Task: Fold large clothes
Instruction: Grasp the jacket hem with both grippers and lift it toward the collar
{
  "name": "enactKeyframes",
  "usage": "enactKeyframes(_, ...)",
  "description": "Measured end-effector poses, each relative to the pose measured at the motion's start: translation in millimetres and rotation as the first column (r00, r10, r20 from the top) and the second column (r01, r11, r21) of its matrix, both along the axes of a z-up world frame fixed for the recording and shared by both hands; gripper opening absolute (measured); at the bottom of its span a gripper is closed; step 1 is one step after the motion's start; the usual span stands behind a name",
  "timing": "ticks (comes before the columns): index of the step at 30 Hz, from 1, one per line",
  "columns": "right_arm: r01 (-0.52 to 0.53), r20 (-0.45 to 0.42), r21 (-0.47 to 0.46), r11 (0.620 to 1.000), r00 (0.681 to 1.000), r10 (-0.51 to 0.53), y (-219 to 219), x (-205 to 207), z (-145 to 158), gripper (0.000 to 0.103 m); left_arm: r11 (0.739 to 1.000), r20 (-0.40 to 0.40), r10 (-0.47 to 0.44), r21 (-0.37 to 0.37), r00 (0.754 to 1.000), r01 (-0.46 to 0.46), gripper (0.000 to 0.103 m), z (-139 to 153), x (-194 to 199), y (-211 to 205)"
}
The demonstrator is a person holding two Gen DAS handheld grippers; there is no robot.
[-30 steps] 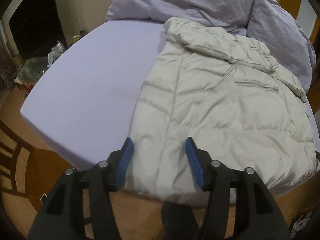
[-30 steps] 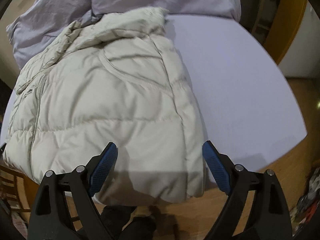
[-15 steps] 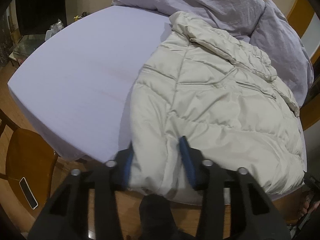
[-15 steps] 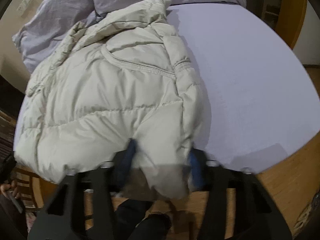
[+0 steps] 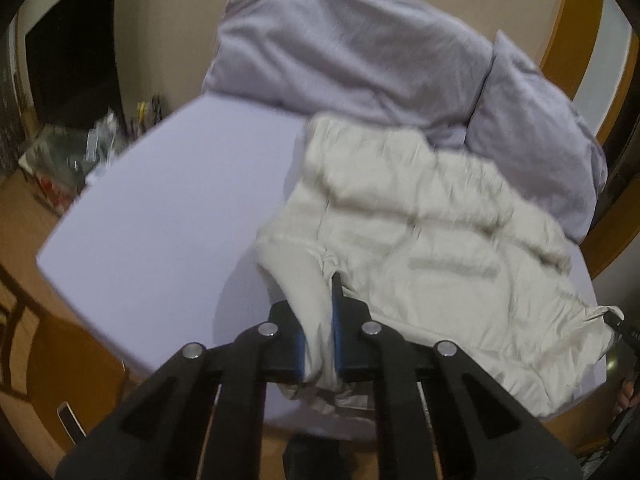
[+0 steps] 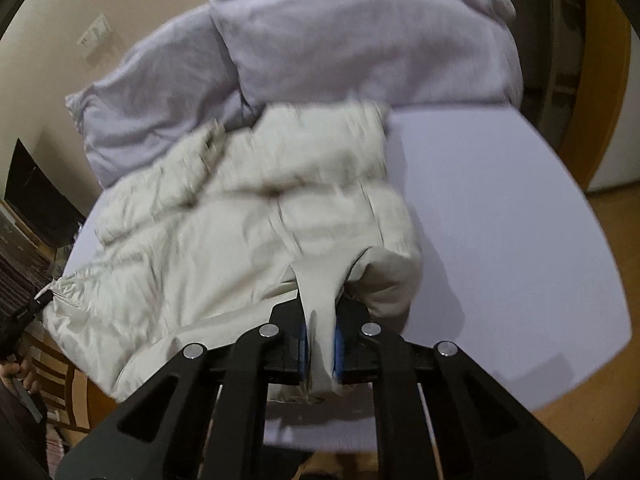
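One jacket (image 5: 420,240), two pillows (image 5: 348,52); left gripper (image 5: 319,320), right gripper (image 6: 320,320) just clamped onto hem; bed (image 5: 160,208) bare alongside

there are no words, numbers, labels or signs to read in these pictures. both views are blurry.
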State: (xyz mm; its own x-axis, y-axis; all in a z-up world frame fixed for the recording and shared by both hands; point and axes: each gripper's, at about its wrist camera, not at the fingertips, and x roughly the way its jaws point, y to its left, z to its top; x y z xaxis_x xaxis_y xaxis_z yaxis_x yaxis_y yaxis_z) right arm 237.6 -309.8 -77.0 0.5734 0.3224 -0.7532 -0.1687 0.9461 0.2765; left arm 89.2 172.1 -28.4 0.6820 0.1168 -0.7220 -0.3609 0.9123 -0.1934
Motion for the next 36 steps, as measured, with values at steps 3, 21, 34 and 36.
enactKeyframes(3,0.004,0.048,-0.013,1.000,0.999,-0.003,9.2,26.4,20.1,0.010,1.000,0.038,0.006,0.025,0.999,-0.006,0.010,25.0,26.3,5.4)
enactKeyframes(21,0.127,0.101,-0.032,0.991,0.987,-0.123,37.4,199.4,30.9,0.010,0.994,0.039,-0.035,0.107,0.999,0.030,0.010,54.0,239.5,36.4)
enactKeyframes(34,0.222,0.011,-0.108,0.969,0.975,-0.222,56.6,297.4,-23.8,0.012,0.993,-0.082,-0.029,0.108,0.996,0.038,0.013,-9.8,353.7,48.5)
enactKeyframes(36,0.220,-0.004,-0.121,0.968,0.975,-0.222,56.6,304.3,-29.4,0.013,0.994,-0.095,-0.021,0.107,0.995,0.031,0.015,-17.3,362.9,49.2)
